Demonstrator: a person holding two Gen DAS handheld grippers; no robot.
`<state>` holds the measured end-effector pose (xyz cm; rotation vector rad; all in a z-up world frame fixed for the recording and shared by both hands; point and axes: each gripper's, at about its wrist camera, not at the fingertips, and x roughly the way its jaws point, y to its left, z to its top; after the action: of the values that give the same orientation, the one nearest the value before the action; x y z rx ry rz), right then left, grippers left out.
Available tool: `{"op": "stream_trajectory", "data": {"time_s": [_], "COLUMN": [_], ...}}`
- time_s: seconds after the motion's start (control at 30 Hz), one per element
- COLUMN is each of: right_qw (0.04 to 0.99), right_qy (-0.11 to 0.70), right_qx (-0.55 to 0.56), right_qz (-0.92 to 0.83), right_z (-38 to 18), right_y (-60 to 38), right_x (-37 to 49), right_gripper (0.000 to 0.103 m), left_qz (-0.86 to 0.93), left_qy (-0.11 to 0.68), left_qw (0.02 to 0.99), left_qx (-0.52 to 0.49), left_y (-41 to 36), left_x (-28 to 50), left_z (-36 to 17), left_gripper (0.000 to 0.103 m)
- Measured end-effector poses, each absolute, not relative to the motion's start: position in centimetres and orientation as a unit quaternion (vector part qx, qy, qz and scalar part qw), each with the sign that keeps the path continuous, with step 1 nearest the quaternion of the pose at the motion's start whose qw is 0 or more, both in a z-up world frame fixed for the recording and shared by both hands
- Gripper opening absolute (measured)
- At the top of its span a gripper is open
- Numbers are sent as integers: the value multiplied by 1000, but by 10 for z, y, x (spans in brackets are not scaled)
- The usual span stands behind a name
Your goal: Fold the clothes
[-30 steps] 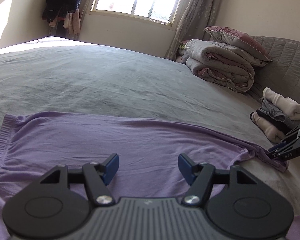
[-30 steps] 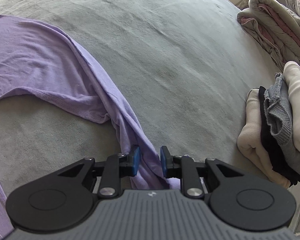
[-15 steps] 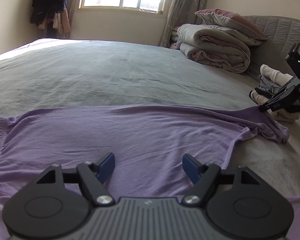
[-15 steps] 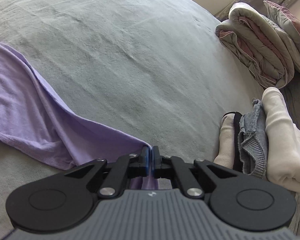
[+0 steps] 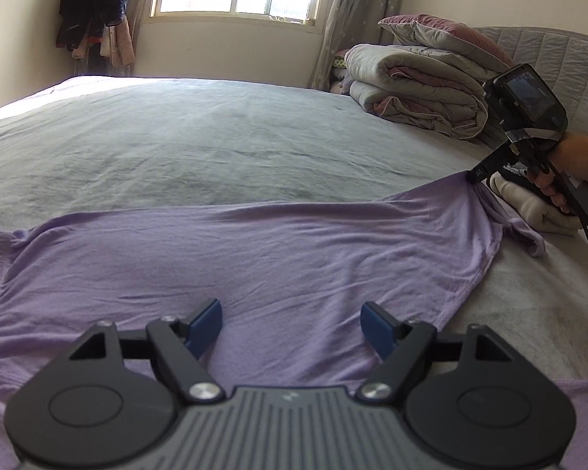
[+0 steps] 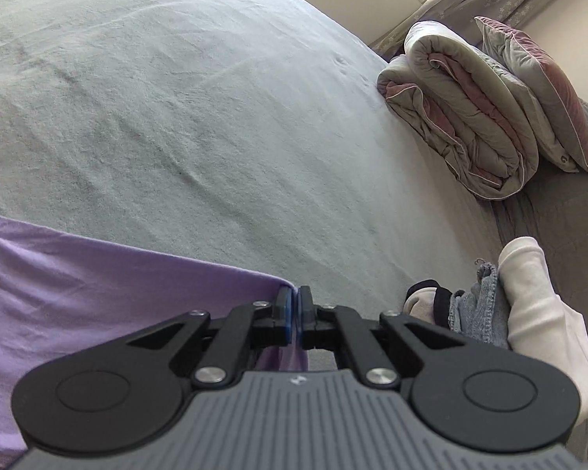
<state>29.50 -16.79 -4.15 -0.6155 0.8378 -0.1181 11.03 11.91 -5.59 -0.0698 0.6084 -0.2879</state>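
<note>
Lilac knit fills the left wrist view: the purple top (image 5: 254, 250) lies spread across the grey bed (image 5: 200, 137), directly under and ahead of the left gripper (image 5: 290, 323). Its jaws stand wide and have just been opening further, with nothing pinched between them (the cloth only lies below). Far to their right, the right gripper (image 5: 475, 175) lifts one corner of the top, a hand (image 5: 576, 164) on its handle.

From the right wrist view, the right gripper (image 6: 293, 304) is clamped tight on that corner of the top (image 6: 98, 282), which stretches away to its left. Just to its right sits a stack of folded clothes (image 6: 529, 297); beyond, a rolled duvet (image 6: 462, 117).

Judging by this, some garments are done, while this top is flattened but no fold is made yet.
</note>
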Motion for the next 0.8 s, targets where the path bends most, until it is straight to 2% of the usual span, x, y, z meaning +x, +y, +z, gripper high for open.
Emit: {"op": "stream_trajectory", "data": {"time_s": [0.33,0.47,0.67,0.77,0.8], "right_qw": [868,874,893,906,910], "right_qy": [400,380,381,379,378], "right_qx": [-283,-288,-232,-186,-169], "right_qz": [-78,-94,-63,-42,-35], "right_z": [-75,-83,-61,-43,-36], "right_y": [-167,-165,-172,-187,-192], "right_x": [323,322,310,290,282], "right_gripper": [2,5,16,41,41], "left_qz": [-142,-142,-142,-142,-141], "left_qy": [299,301,302,302,302], "left_qw": [943,943,942,943,943], "left_qx": [-25,-14,-4,0,1], "left_y": [117,113,110,109,109], "left_x": [110,110,110,109,109], "left_z": [-56,-56,-57,-57,-57], "left_gripper": [81,83,86,86,86]}}
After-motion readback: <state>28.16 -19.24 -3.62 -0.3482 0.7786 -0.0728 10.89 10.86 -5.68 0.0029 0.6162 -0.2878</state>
